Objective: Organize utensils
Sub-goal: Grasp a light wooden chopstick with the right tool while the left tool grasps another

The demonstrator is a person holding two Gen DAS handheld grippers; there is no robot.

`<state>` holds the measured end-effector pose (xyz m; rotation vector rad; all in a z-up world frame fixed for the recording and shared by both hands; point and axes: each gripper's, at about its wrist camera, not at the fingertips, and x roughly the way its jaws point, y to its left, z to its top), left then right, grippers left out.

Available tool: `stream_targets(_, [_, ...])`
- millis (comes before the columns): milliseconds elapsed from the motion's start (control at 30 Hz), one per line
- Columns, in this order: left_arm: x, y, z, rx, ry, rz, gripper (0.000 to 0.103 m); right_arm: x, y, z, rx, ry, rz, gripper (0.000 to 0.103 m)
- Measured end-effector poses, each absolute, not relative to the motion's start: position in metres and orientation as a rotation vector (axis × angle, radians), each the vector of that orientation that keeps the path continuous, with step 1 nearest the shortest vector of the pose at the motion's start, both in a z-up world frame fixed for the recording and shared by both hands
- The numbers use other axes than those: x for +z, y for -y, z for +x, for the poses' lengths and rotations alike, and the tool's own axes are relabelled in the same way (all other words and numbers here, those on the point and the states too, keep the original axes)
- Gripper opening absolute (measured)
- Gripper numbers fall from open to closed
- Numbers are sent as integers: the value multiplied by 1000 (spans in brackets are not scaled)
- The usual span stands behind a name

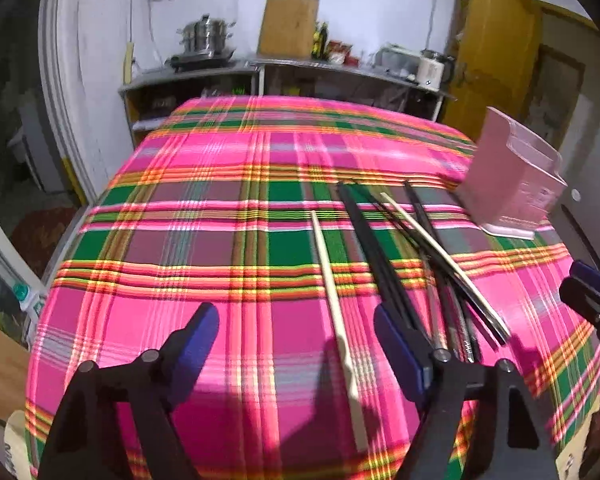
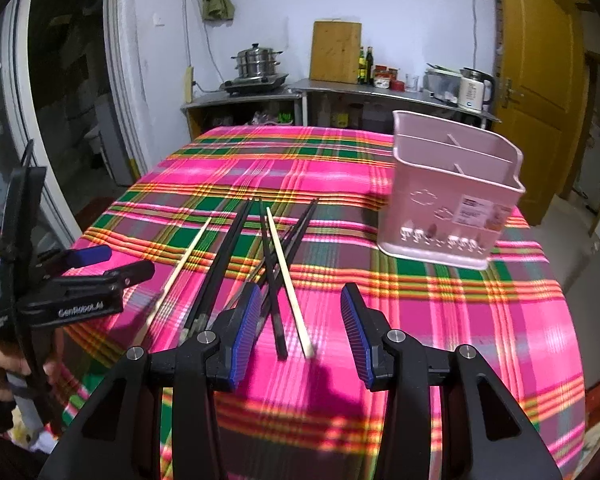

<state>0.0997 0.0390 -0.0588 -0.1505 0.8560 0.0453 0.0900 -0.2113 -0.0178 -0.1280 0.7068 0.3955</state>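
Observation:
Loose chopsticks lie on the pink plaid tablecloth (image 1: 220, 184). One cream chopstick (image 1: 332, 292) lies apart on the cloth, between the wide-set fingers of my left gripper (image 1: 296, 328), with neither pad touching it. Just right of it lies a crossed pile of black chopsticks (image 1: 380, 248) with a second cream chopstick (image 1: 432, 240) on top. My right gripper (image 2: 300, 312) hovers open over the near ends of that cream chopstick (image 2: 286, 280) and the black chopsticks (image 2: 240, 248). A pink divided utensil holder (image 2: 452, 208) stands upright at the right.
The left gripper (image 2: 128, 262) shows at the right wrist view's left edge, held by a hand. Behind the table runs a steel counter (image 2: 340, 90) with a steamer pot (image 2: 256, 60), a cutting board (image 2: 336, 50) and a kettle (image 2: 474, 90). A yellow door (image 2: 540, 80) is on the right.

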Motion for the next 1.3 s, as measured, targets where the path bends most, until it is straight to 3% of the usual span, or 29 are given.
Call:
stream_targets(233, [-69, -48, 139, 17, -913, -198, 64, -30, 188, 138, 446, -751, -159, 43])
stream_targets(300, [-71, -48, 148, 7, -930, -205, 56, -34, 181, 152, 467, -763, -162, 43])
stream_targets(700, [-82, -47, 181, -38, -984, -227, 26, -60, 147, 221, 540, -882, -166, 24])
stream_targets(1300, [-84, -47, 198, -57, -1001, -238, 22, -80, 121, 258, 587, -972, -204, 16])
